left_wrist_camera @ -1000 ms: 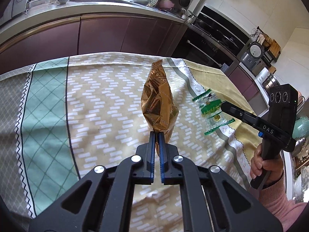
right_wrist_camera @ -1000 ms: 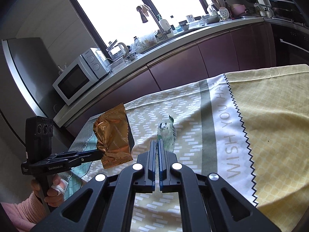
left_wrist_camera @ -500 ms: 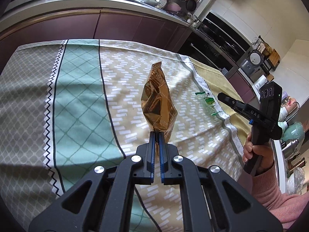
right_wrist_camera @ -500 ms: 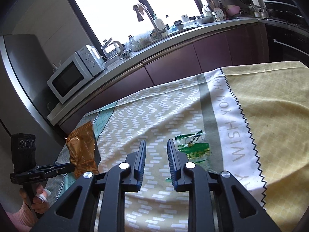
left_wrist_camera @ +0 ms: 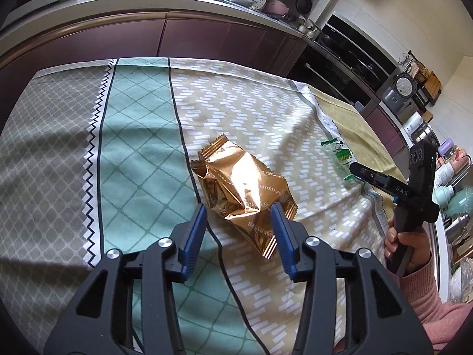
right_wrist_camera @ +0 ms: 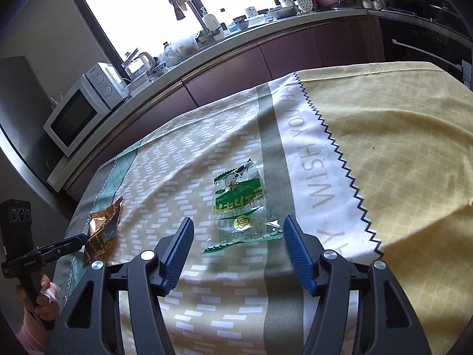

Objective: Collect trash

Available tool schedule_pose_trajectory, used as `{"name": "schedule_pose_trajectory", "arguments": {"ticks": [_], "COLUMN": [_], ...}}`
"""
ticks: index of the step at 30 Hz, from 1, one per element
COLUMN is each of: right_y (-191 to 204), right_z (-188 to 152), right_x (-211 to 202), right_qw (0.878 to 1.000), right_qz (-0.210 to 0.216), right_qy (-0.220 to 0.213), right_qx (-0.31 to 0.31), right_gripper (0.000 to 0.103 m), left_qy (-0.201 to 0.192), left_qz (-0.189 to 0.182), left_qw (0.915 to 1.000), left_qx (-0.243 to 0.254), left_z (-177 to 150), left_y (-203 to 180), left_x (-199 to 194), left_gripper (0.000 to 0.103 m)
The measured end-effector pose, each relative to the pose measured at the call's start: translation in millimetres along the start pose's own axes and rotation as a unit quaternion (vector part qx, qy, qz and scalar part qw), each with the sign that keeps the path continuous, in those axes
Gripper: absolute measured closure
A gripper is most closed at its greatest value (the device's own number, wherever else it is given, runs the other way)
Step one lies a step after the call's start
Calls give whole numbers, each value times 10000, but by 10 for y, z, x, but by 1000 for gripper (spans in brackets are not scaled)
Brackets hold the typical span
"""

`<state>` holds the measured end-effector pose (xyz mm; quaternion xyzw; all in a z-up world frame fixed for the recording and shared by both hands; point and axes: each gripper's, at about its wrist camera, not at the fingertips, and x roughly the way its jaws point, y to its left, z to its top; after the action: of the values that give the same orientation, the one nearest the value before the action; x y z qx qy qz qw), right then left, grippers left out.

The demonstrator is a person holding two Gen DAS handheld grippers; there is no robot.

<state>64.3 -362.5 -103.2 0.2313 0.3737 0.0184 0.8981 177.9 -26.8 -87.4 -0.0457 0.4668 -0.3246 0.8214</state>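
Gold foil wrapper (left_wrist_camera: 245, 195) lies flat on the tablecloth (left_wrist_camera: 133, 136), just right of the black stripe (left_wrist_camera: 177, 118) that divides the teal band from the beige, dash-printed band; take that stripe as the landmark. The left gripper (left_wrist_camera: 238, 230) stands over the wrapper's near end with its jaws part open. They have just been opening, and the wrapper sits between the blue pads without either pad pressing on it, so it is loose on the cloth, not held.

Further right of the stripe, near the grey-green band with the lettering, lies the clear green wrapper (right_wrist_camera: 241, 204), also flat on the cloth. The right gripper (right_wrist_camera: 236, 242) hovers at its near edge, jaws wide and just been opening too. The wrapper's lower end is between the pads, but nothing grips it. In the left wrist view the same green wrapper (left_wrist_camera: 340, 156) shows well to the right of the stripe, with the tip of the right gripper (left_wrist_camera: 353, 167) at its near end.

As for progress, I judge little of the collecting to be finished. Both pieces of trash rest on the table, well apart from each other on the beige band, and no bin, bag or tray shows in either view, so where they should end up cannot be told. No other litter is visible on the cloth. What seems left is to gather the two wrappers into one spot or carry them off to a container.
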Motion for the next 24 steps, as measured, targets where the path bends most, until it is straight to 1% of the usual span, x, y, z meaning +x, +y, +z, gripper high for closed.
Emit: {"name": "schedule_pose_trajectory", "arguments": {"ticks": [2,4,5,6,9,10,11,12,14,16,18,20,21,24], "right_y": [40,64,68,70,59,60,57,52,48,65,96,127,146,226], "right_z": [10,16,20,24,24,23,23,26,23,23,28,39,40,50], "right_x": [22,57,68,75,88,87,84,86,80,63,44,28,16,-35], "right_qw": [10000,9999,9999,9999,9998,9998,9997,9996,9995,9995,9994,9992,9990,9983], "right_qz": [25,29,24,52,130,154,192,244,282,316,355,402,446,552], "right_qy": [30,90,101,113,133,129,117,127,105,60,9,-31,-50,-126], "right_qx": [-56,-86,-83,-82,-19,-14,4,28,58,31,-10,-45,-53,-142], "right_gripper": [44,55,58,68,69,73,84,96,97,97,97,98,101,101], "left_qy": [59,169,181,155,167,156,147,136,92,33,-1,-51,-93,-198], "left_qz": [26,28,10,15,49,93,132,138,114,82,20,-39,-63,-152], "left_qw": [10000,9998,9997,9997,9996,9996,9996,9996,9997,9998,9998,9998,9998,9995], "left_qx": [-36,-126,-161,-173,-242,-237,-224,-213,-199,-184,-178,-165,-152,-169], "left_z": [28,39,41,49,75,75,73,65,52,41,31,16,10,2], "left_y": [9,38,48,47,41,32,24,13,-3,-13,-22,-32,-40,-32], "left_x": [65,146,173,178,211,216,218,214,198,160,126,76,46,-31], "left_gripper": [58,59,59,60,65,66,67,72,76,79,89,89,89,89]}}
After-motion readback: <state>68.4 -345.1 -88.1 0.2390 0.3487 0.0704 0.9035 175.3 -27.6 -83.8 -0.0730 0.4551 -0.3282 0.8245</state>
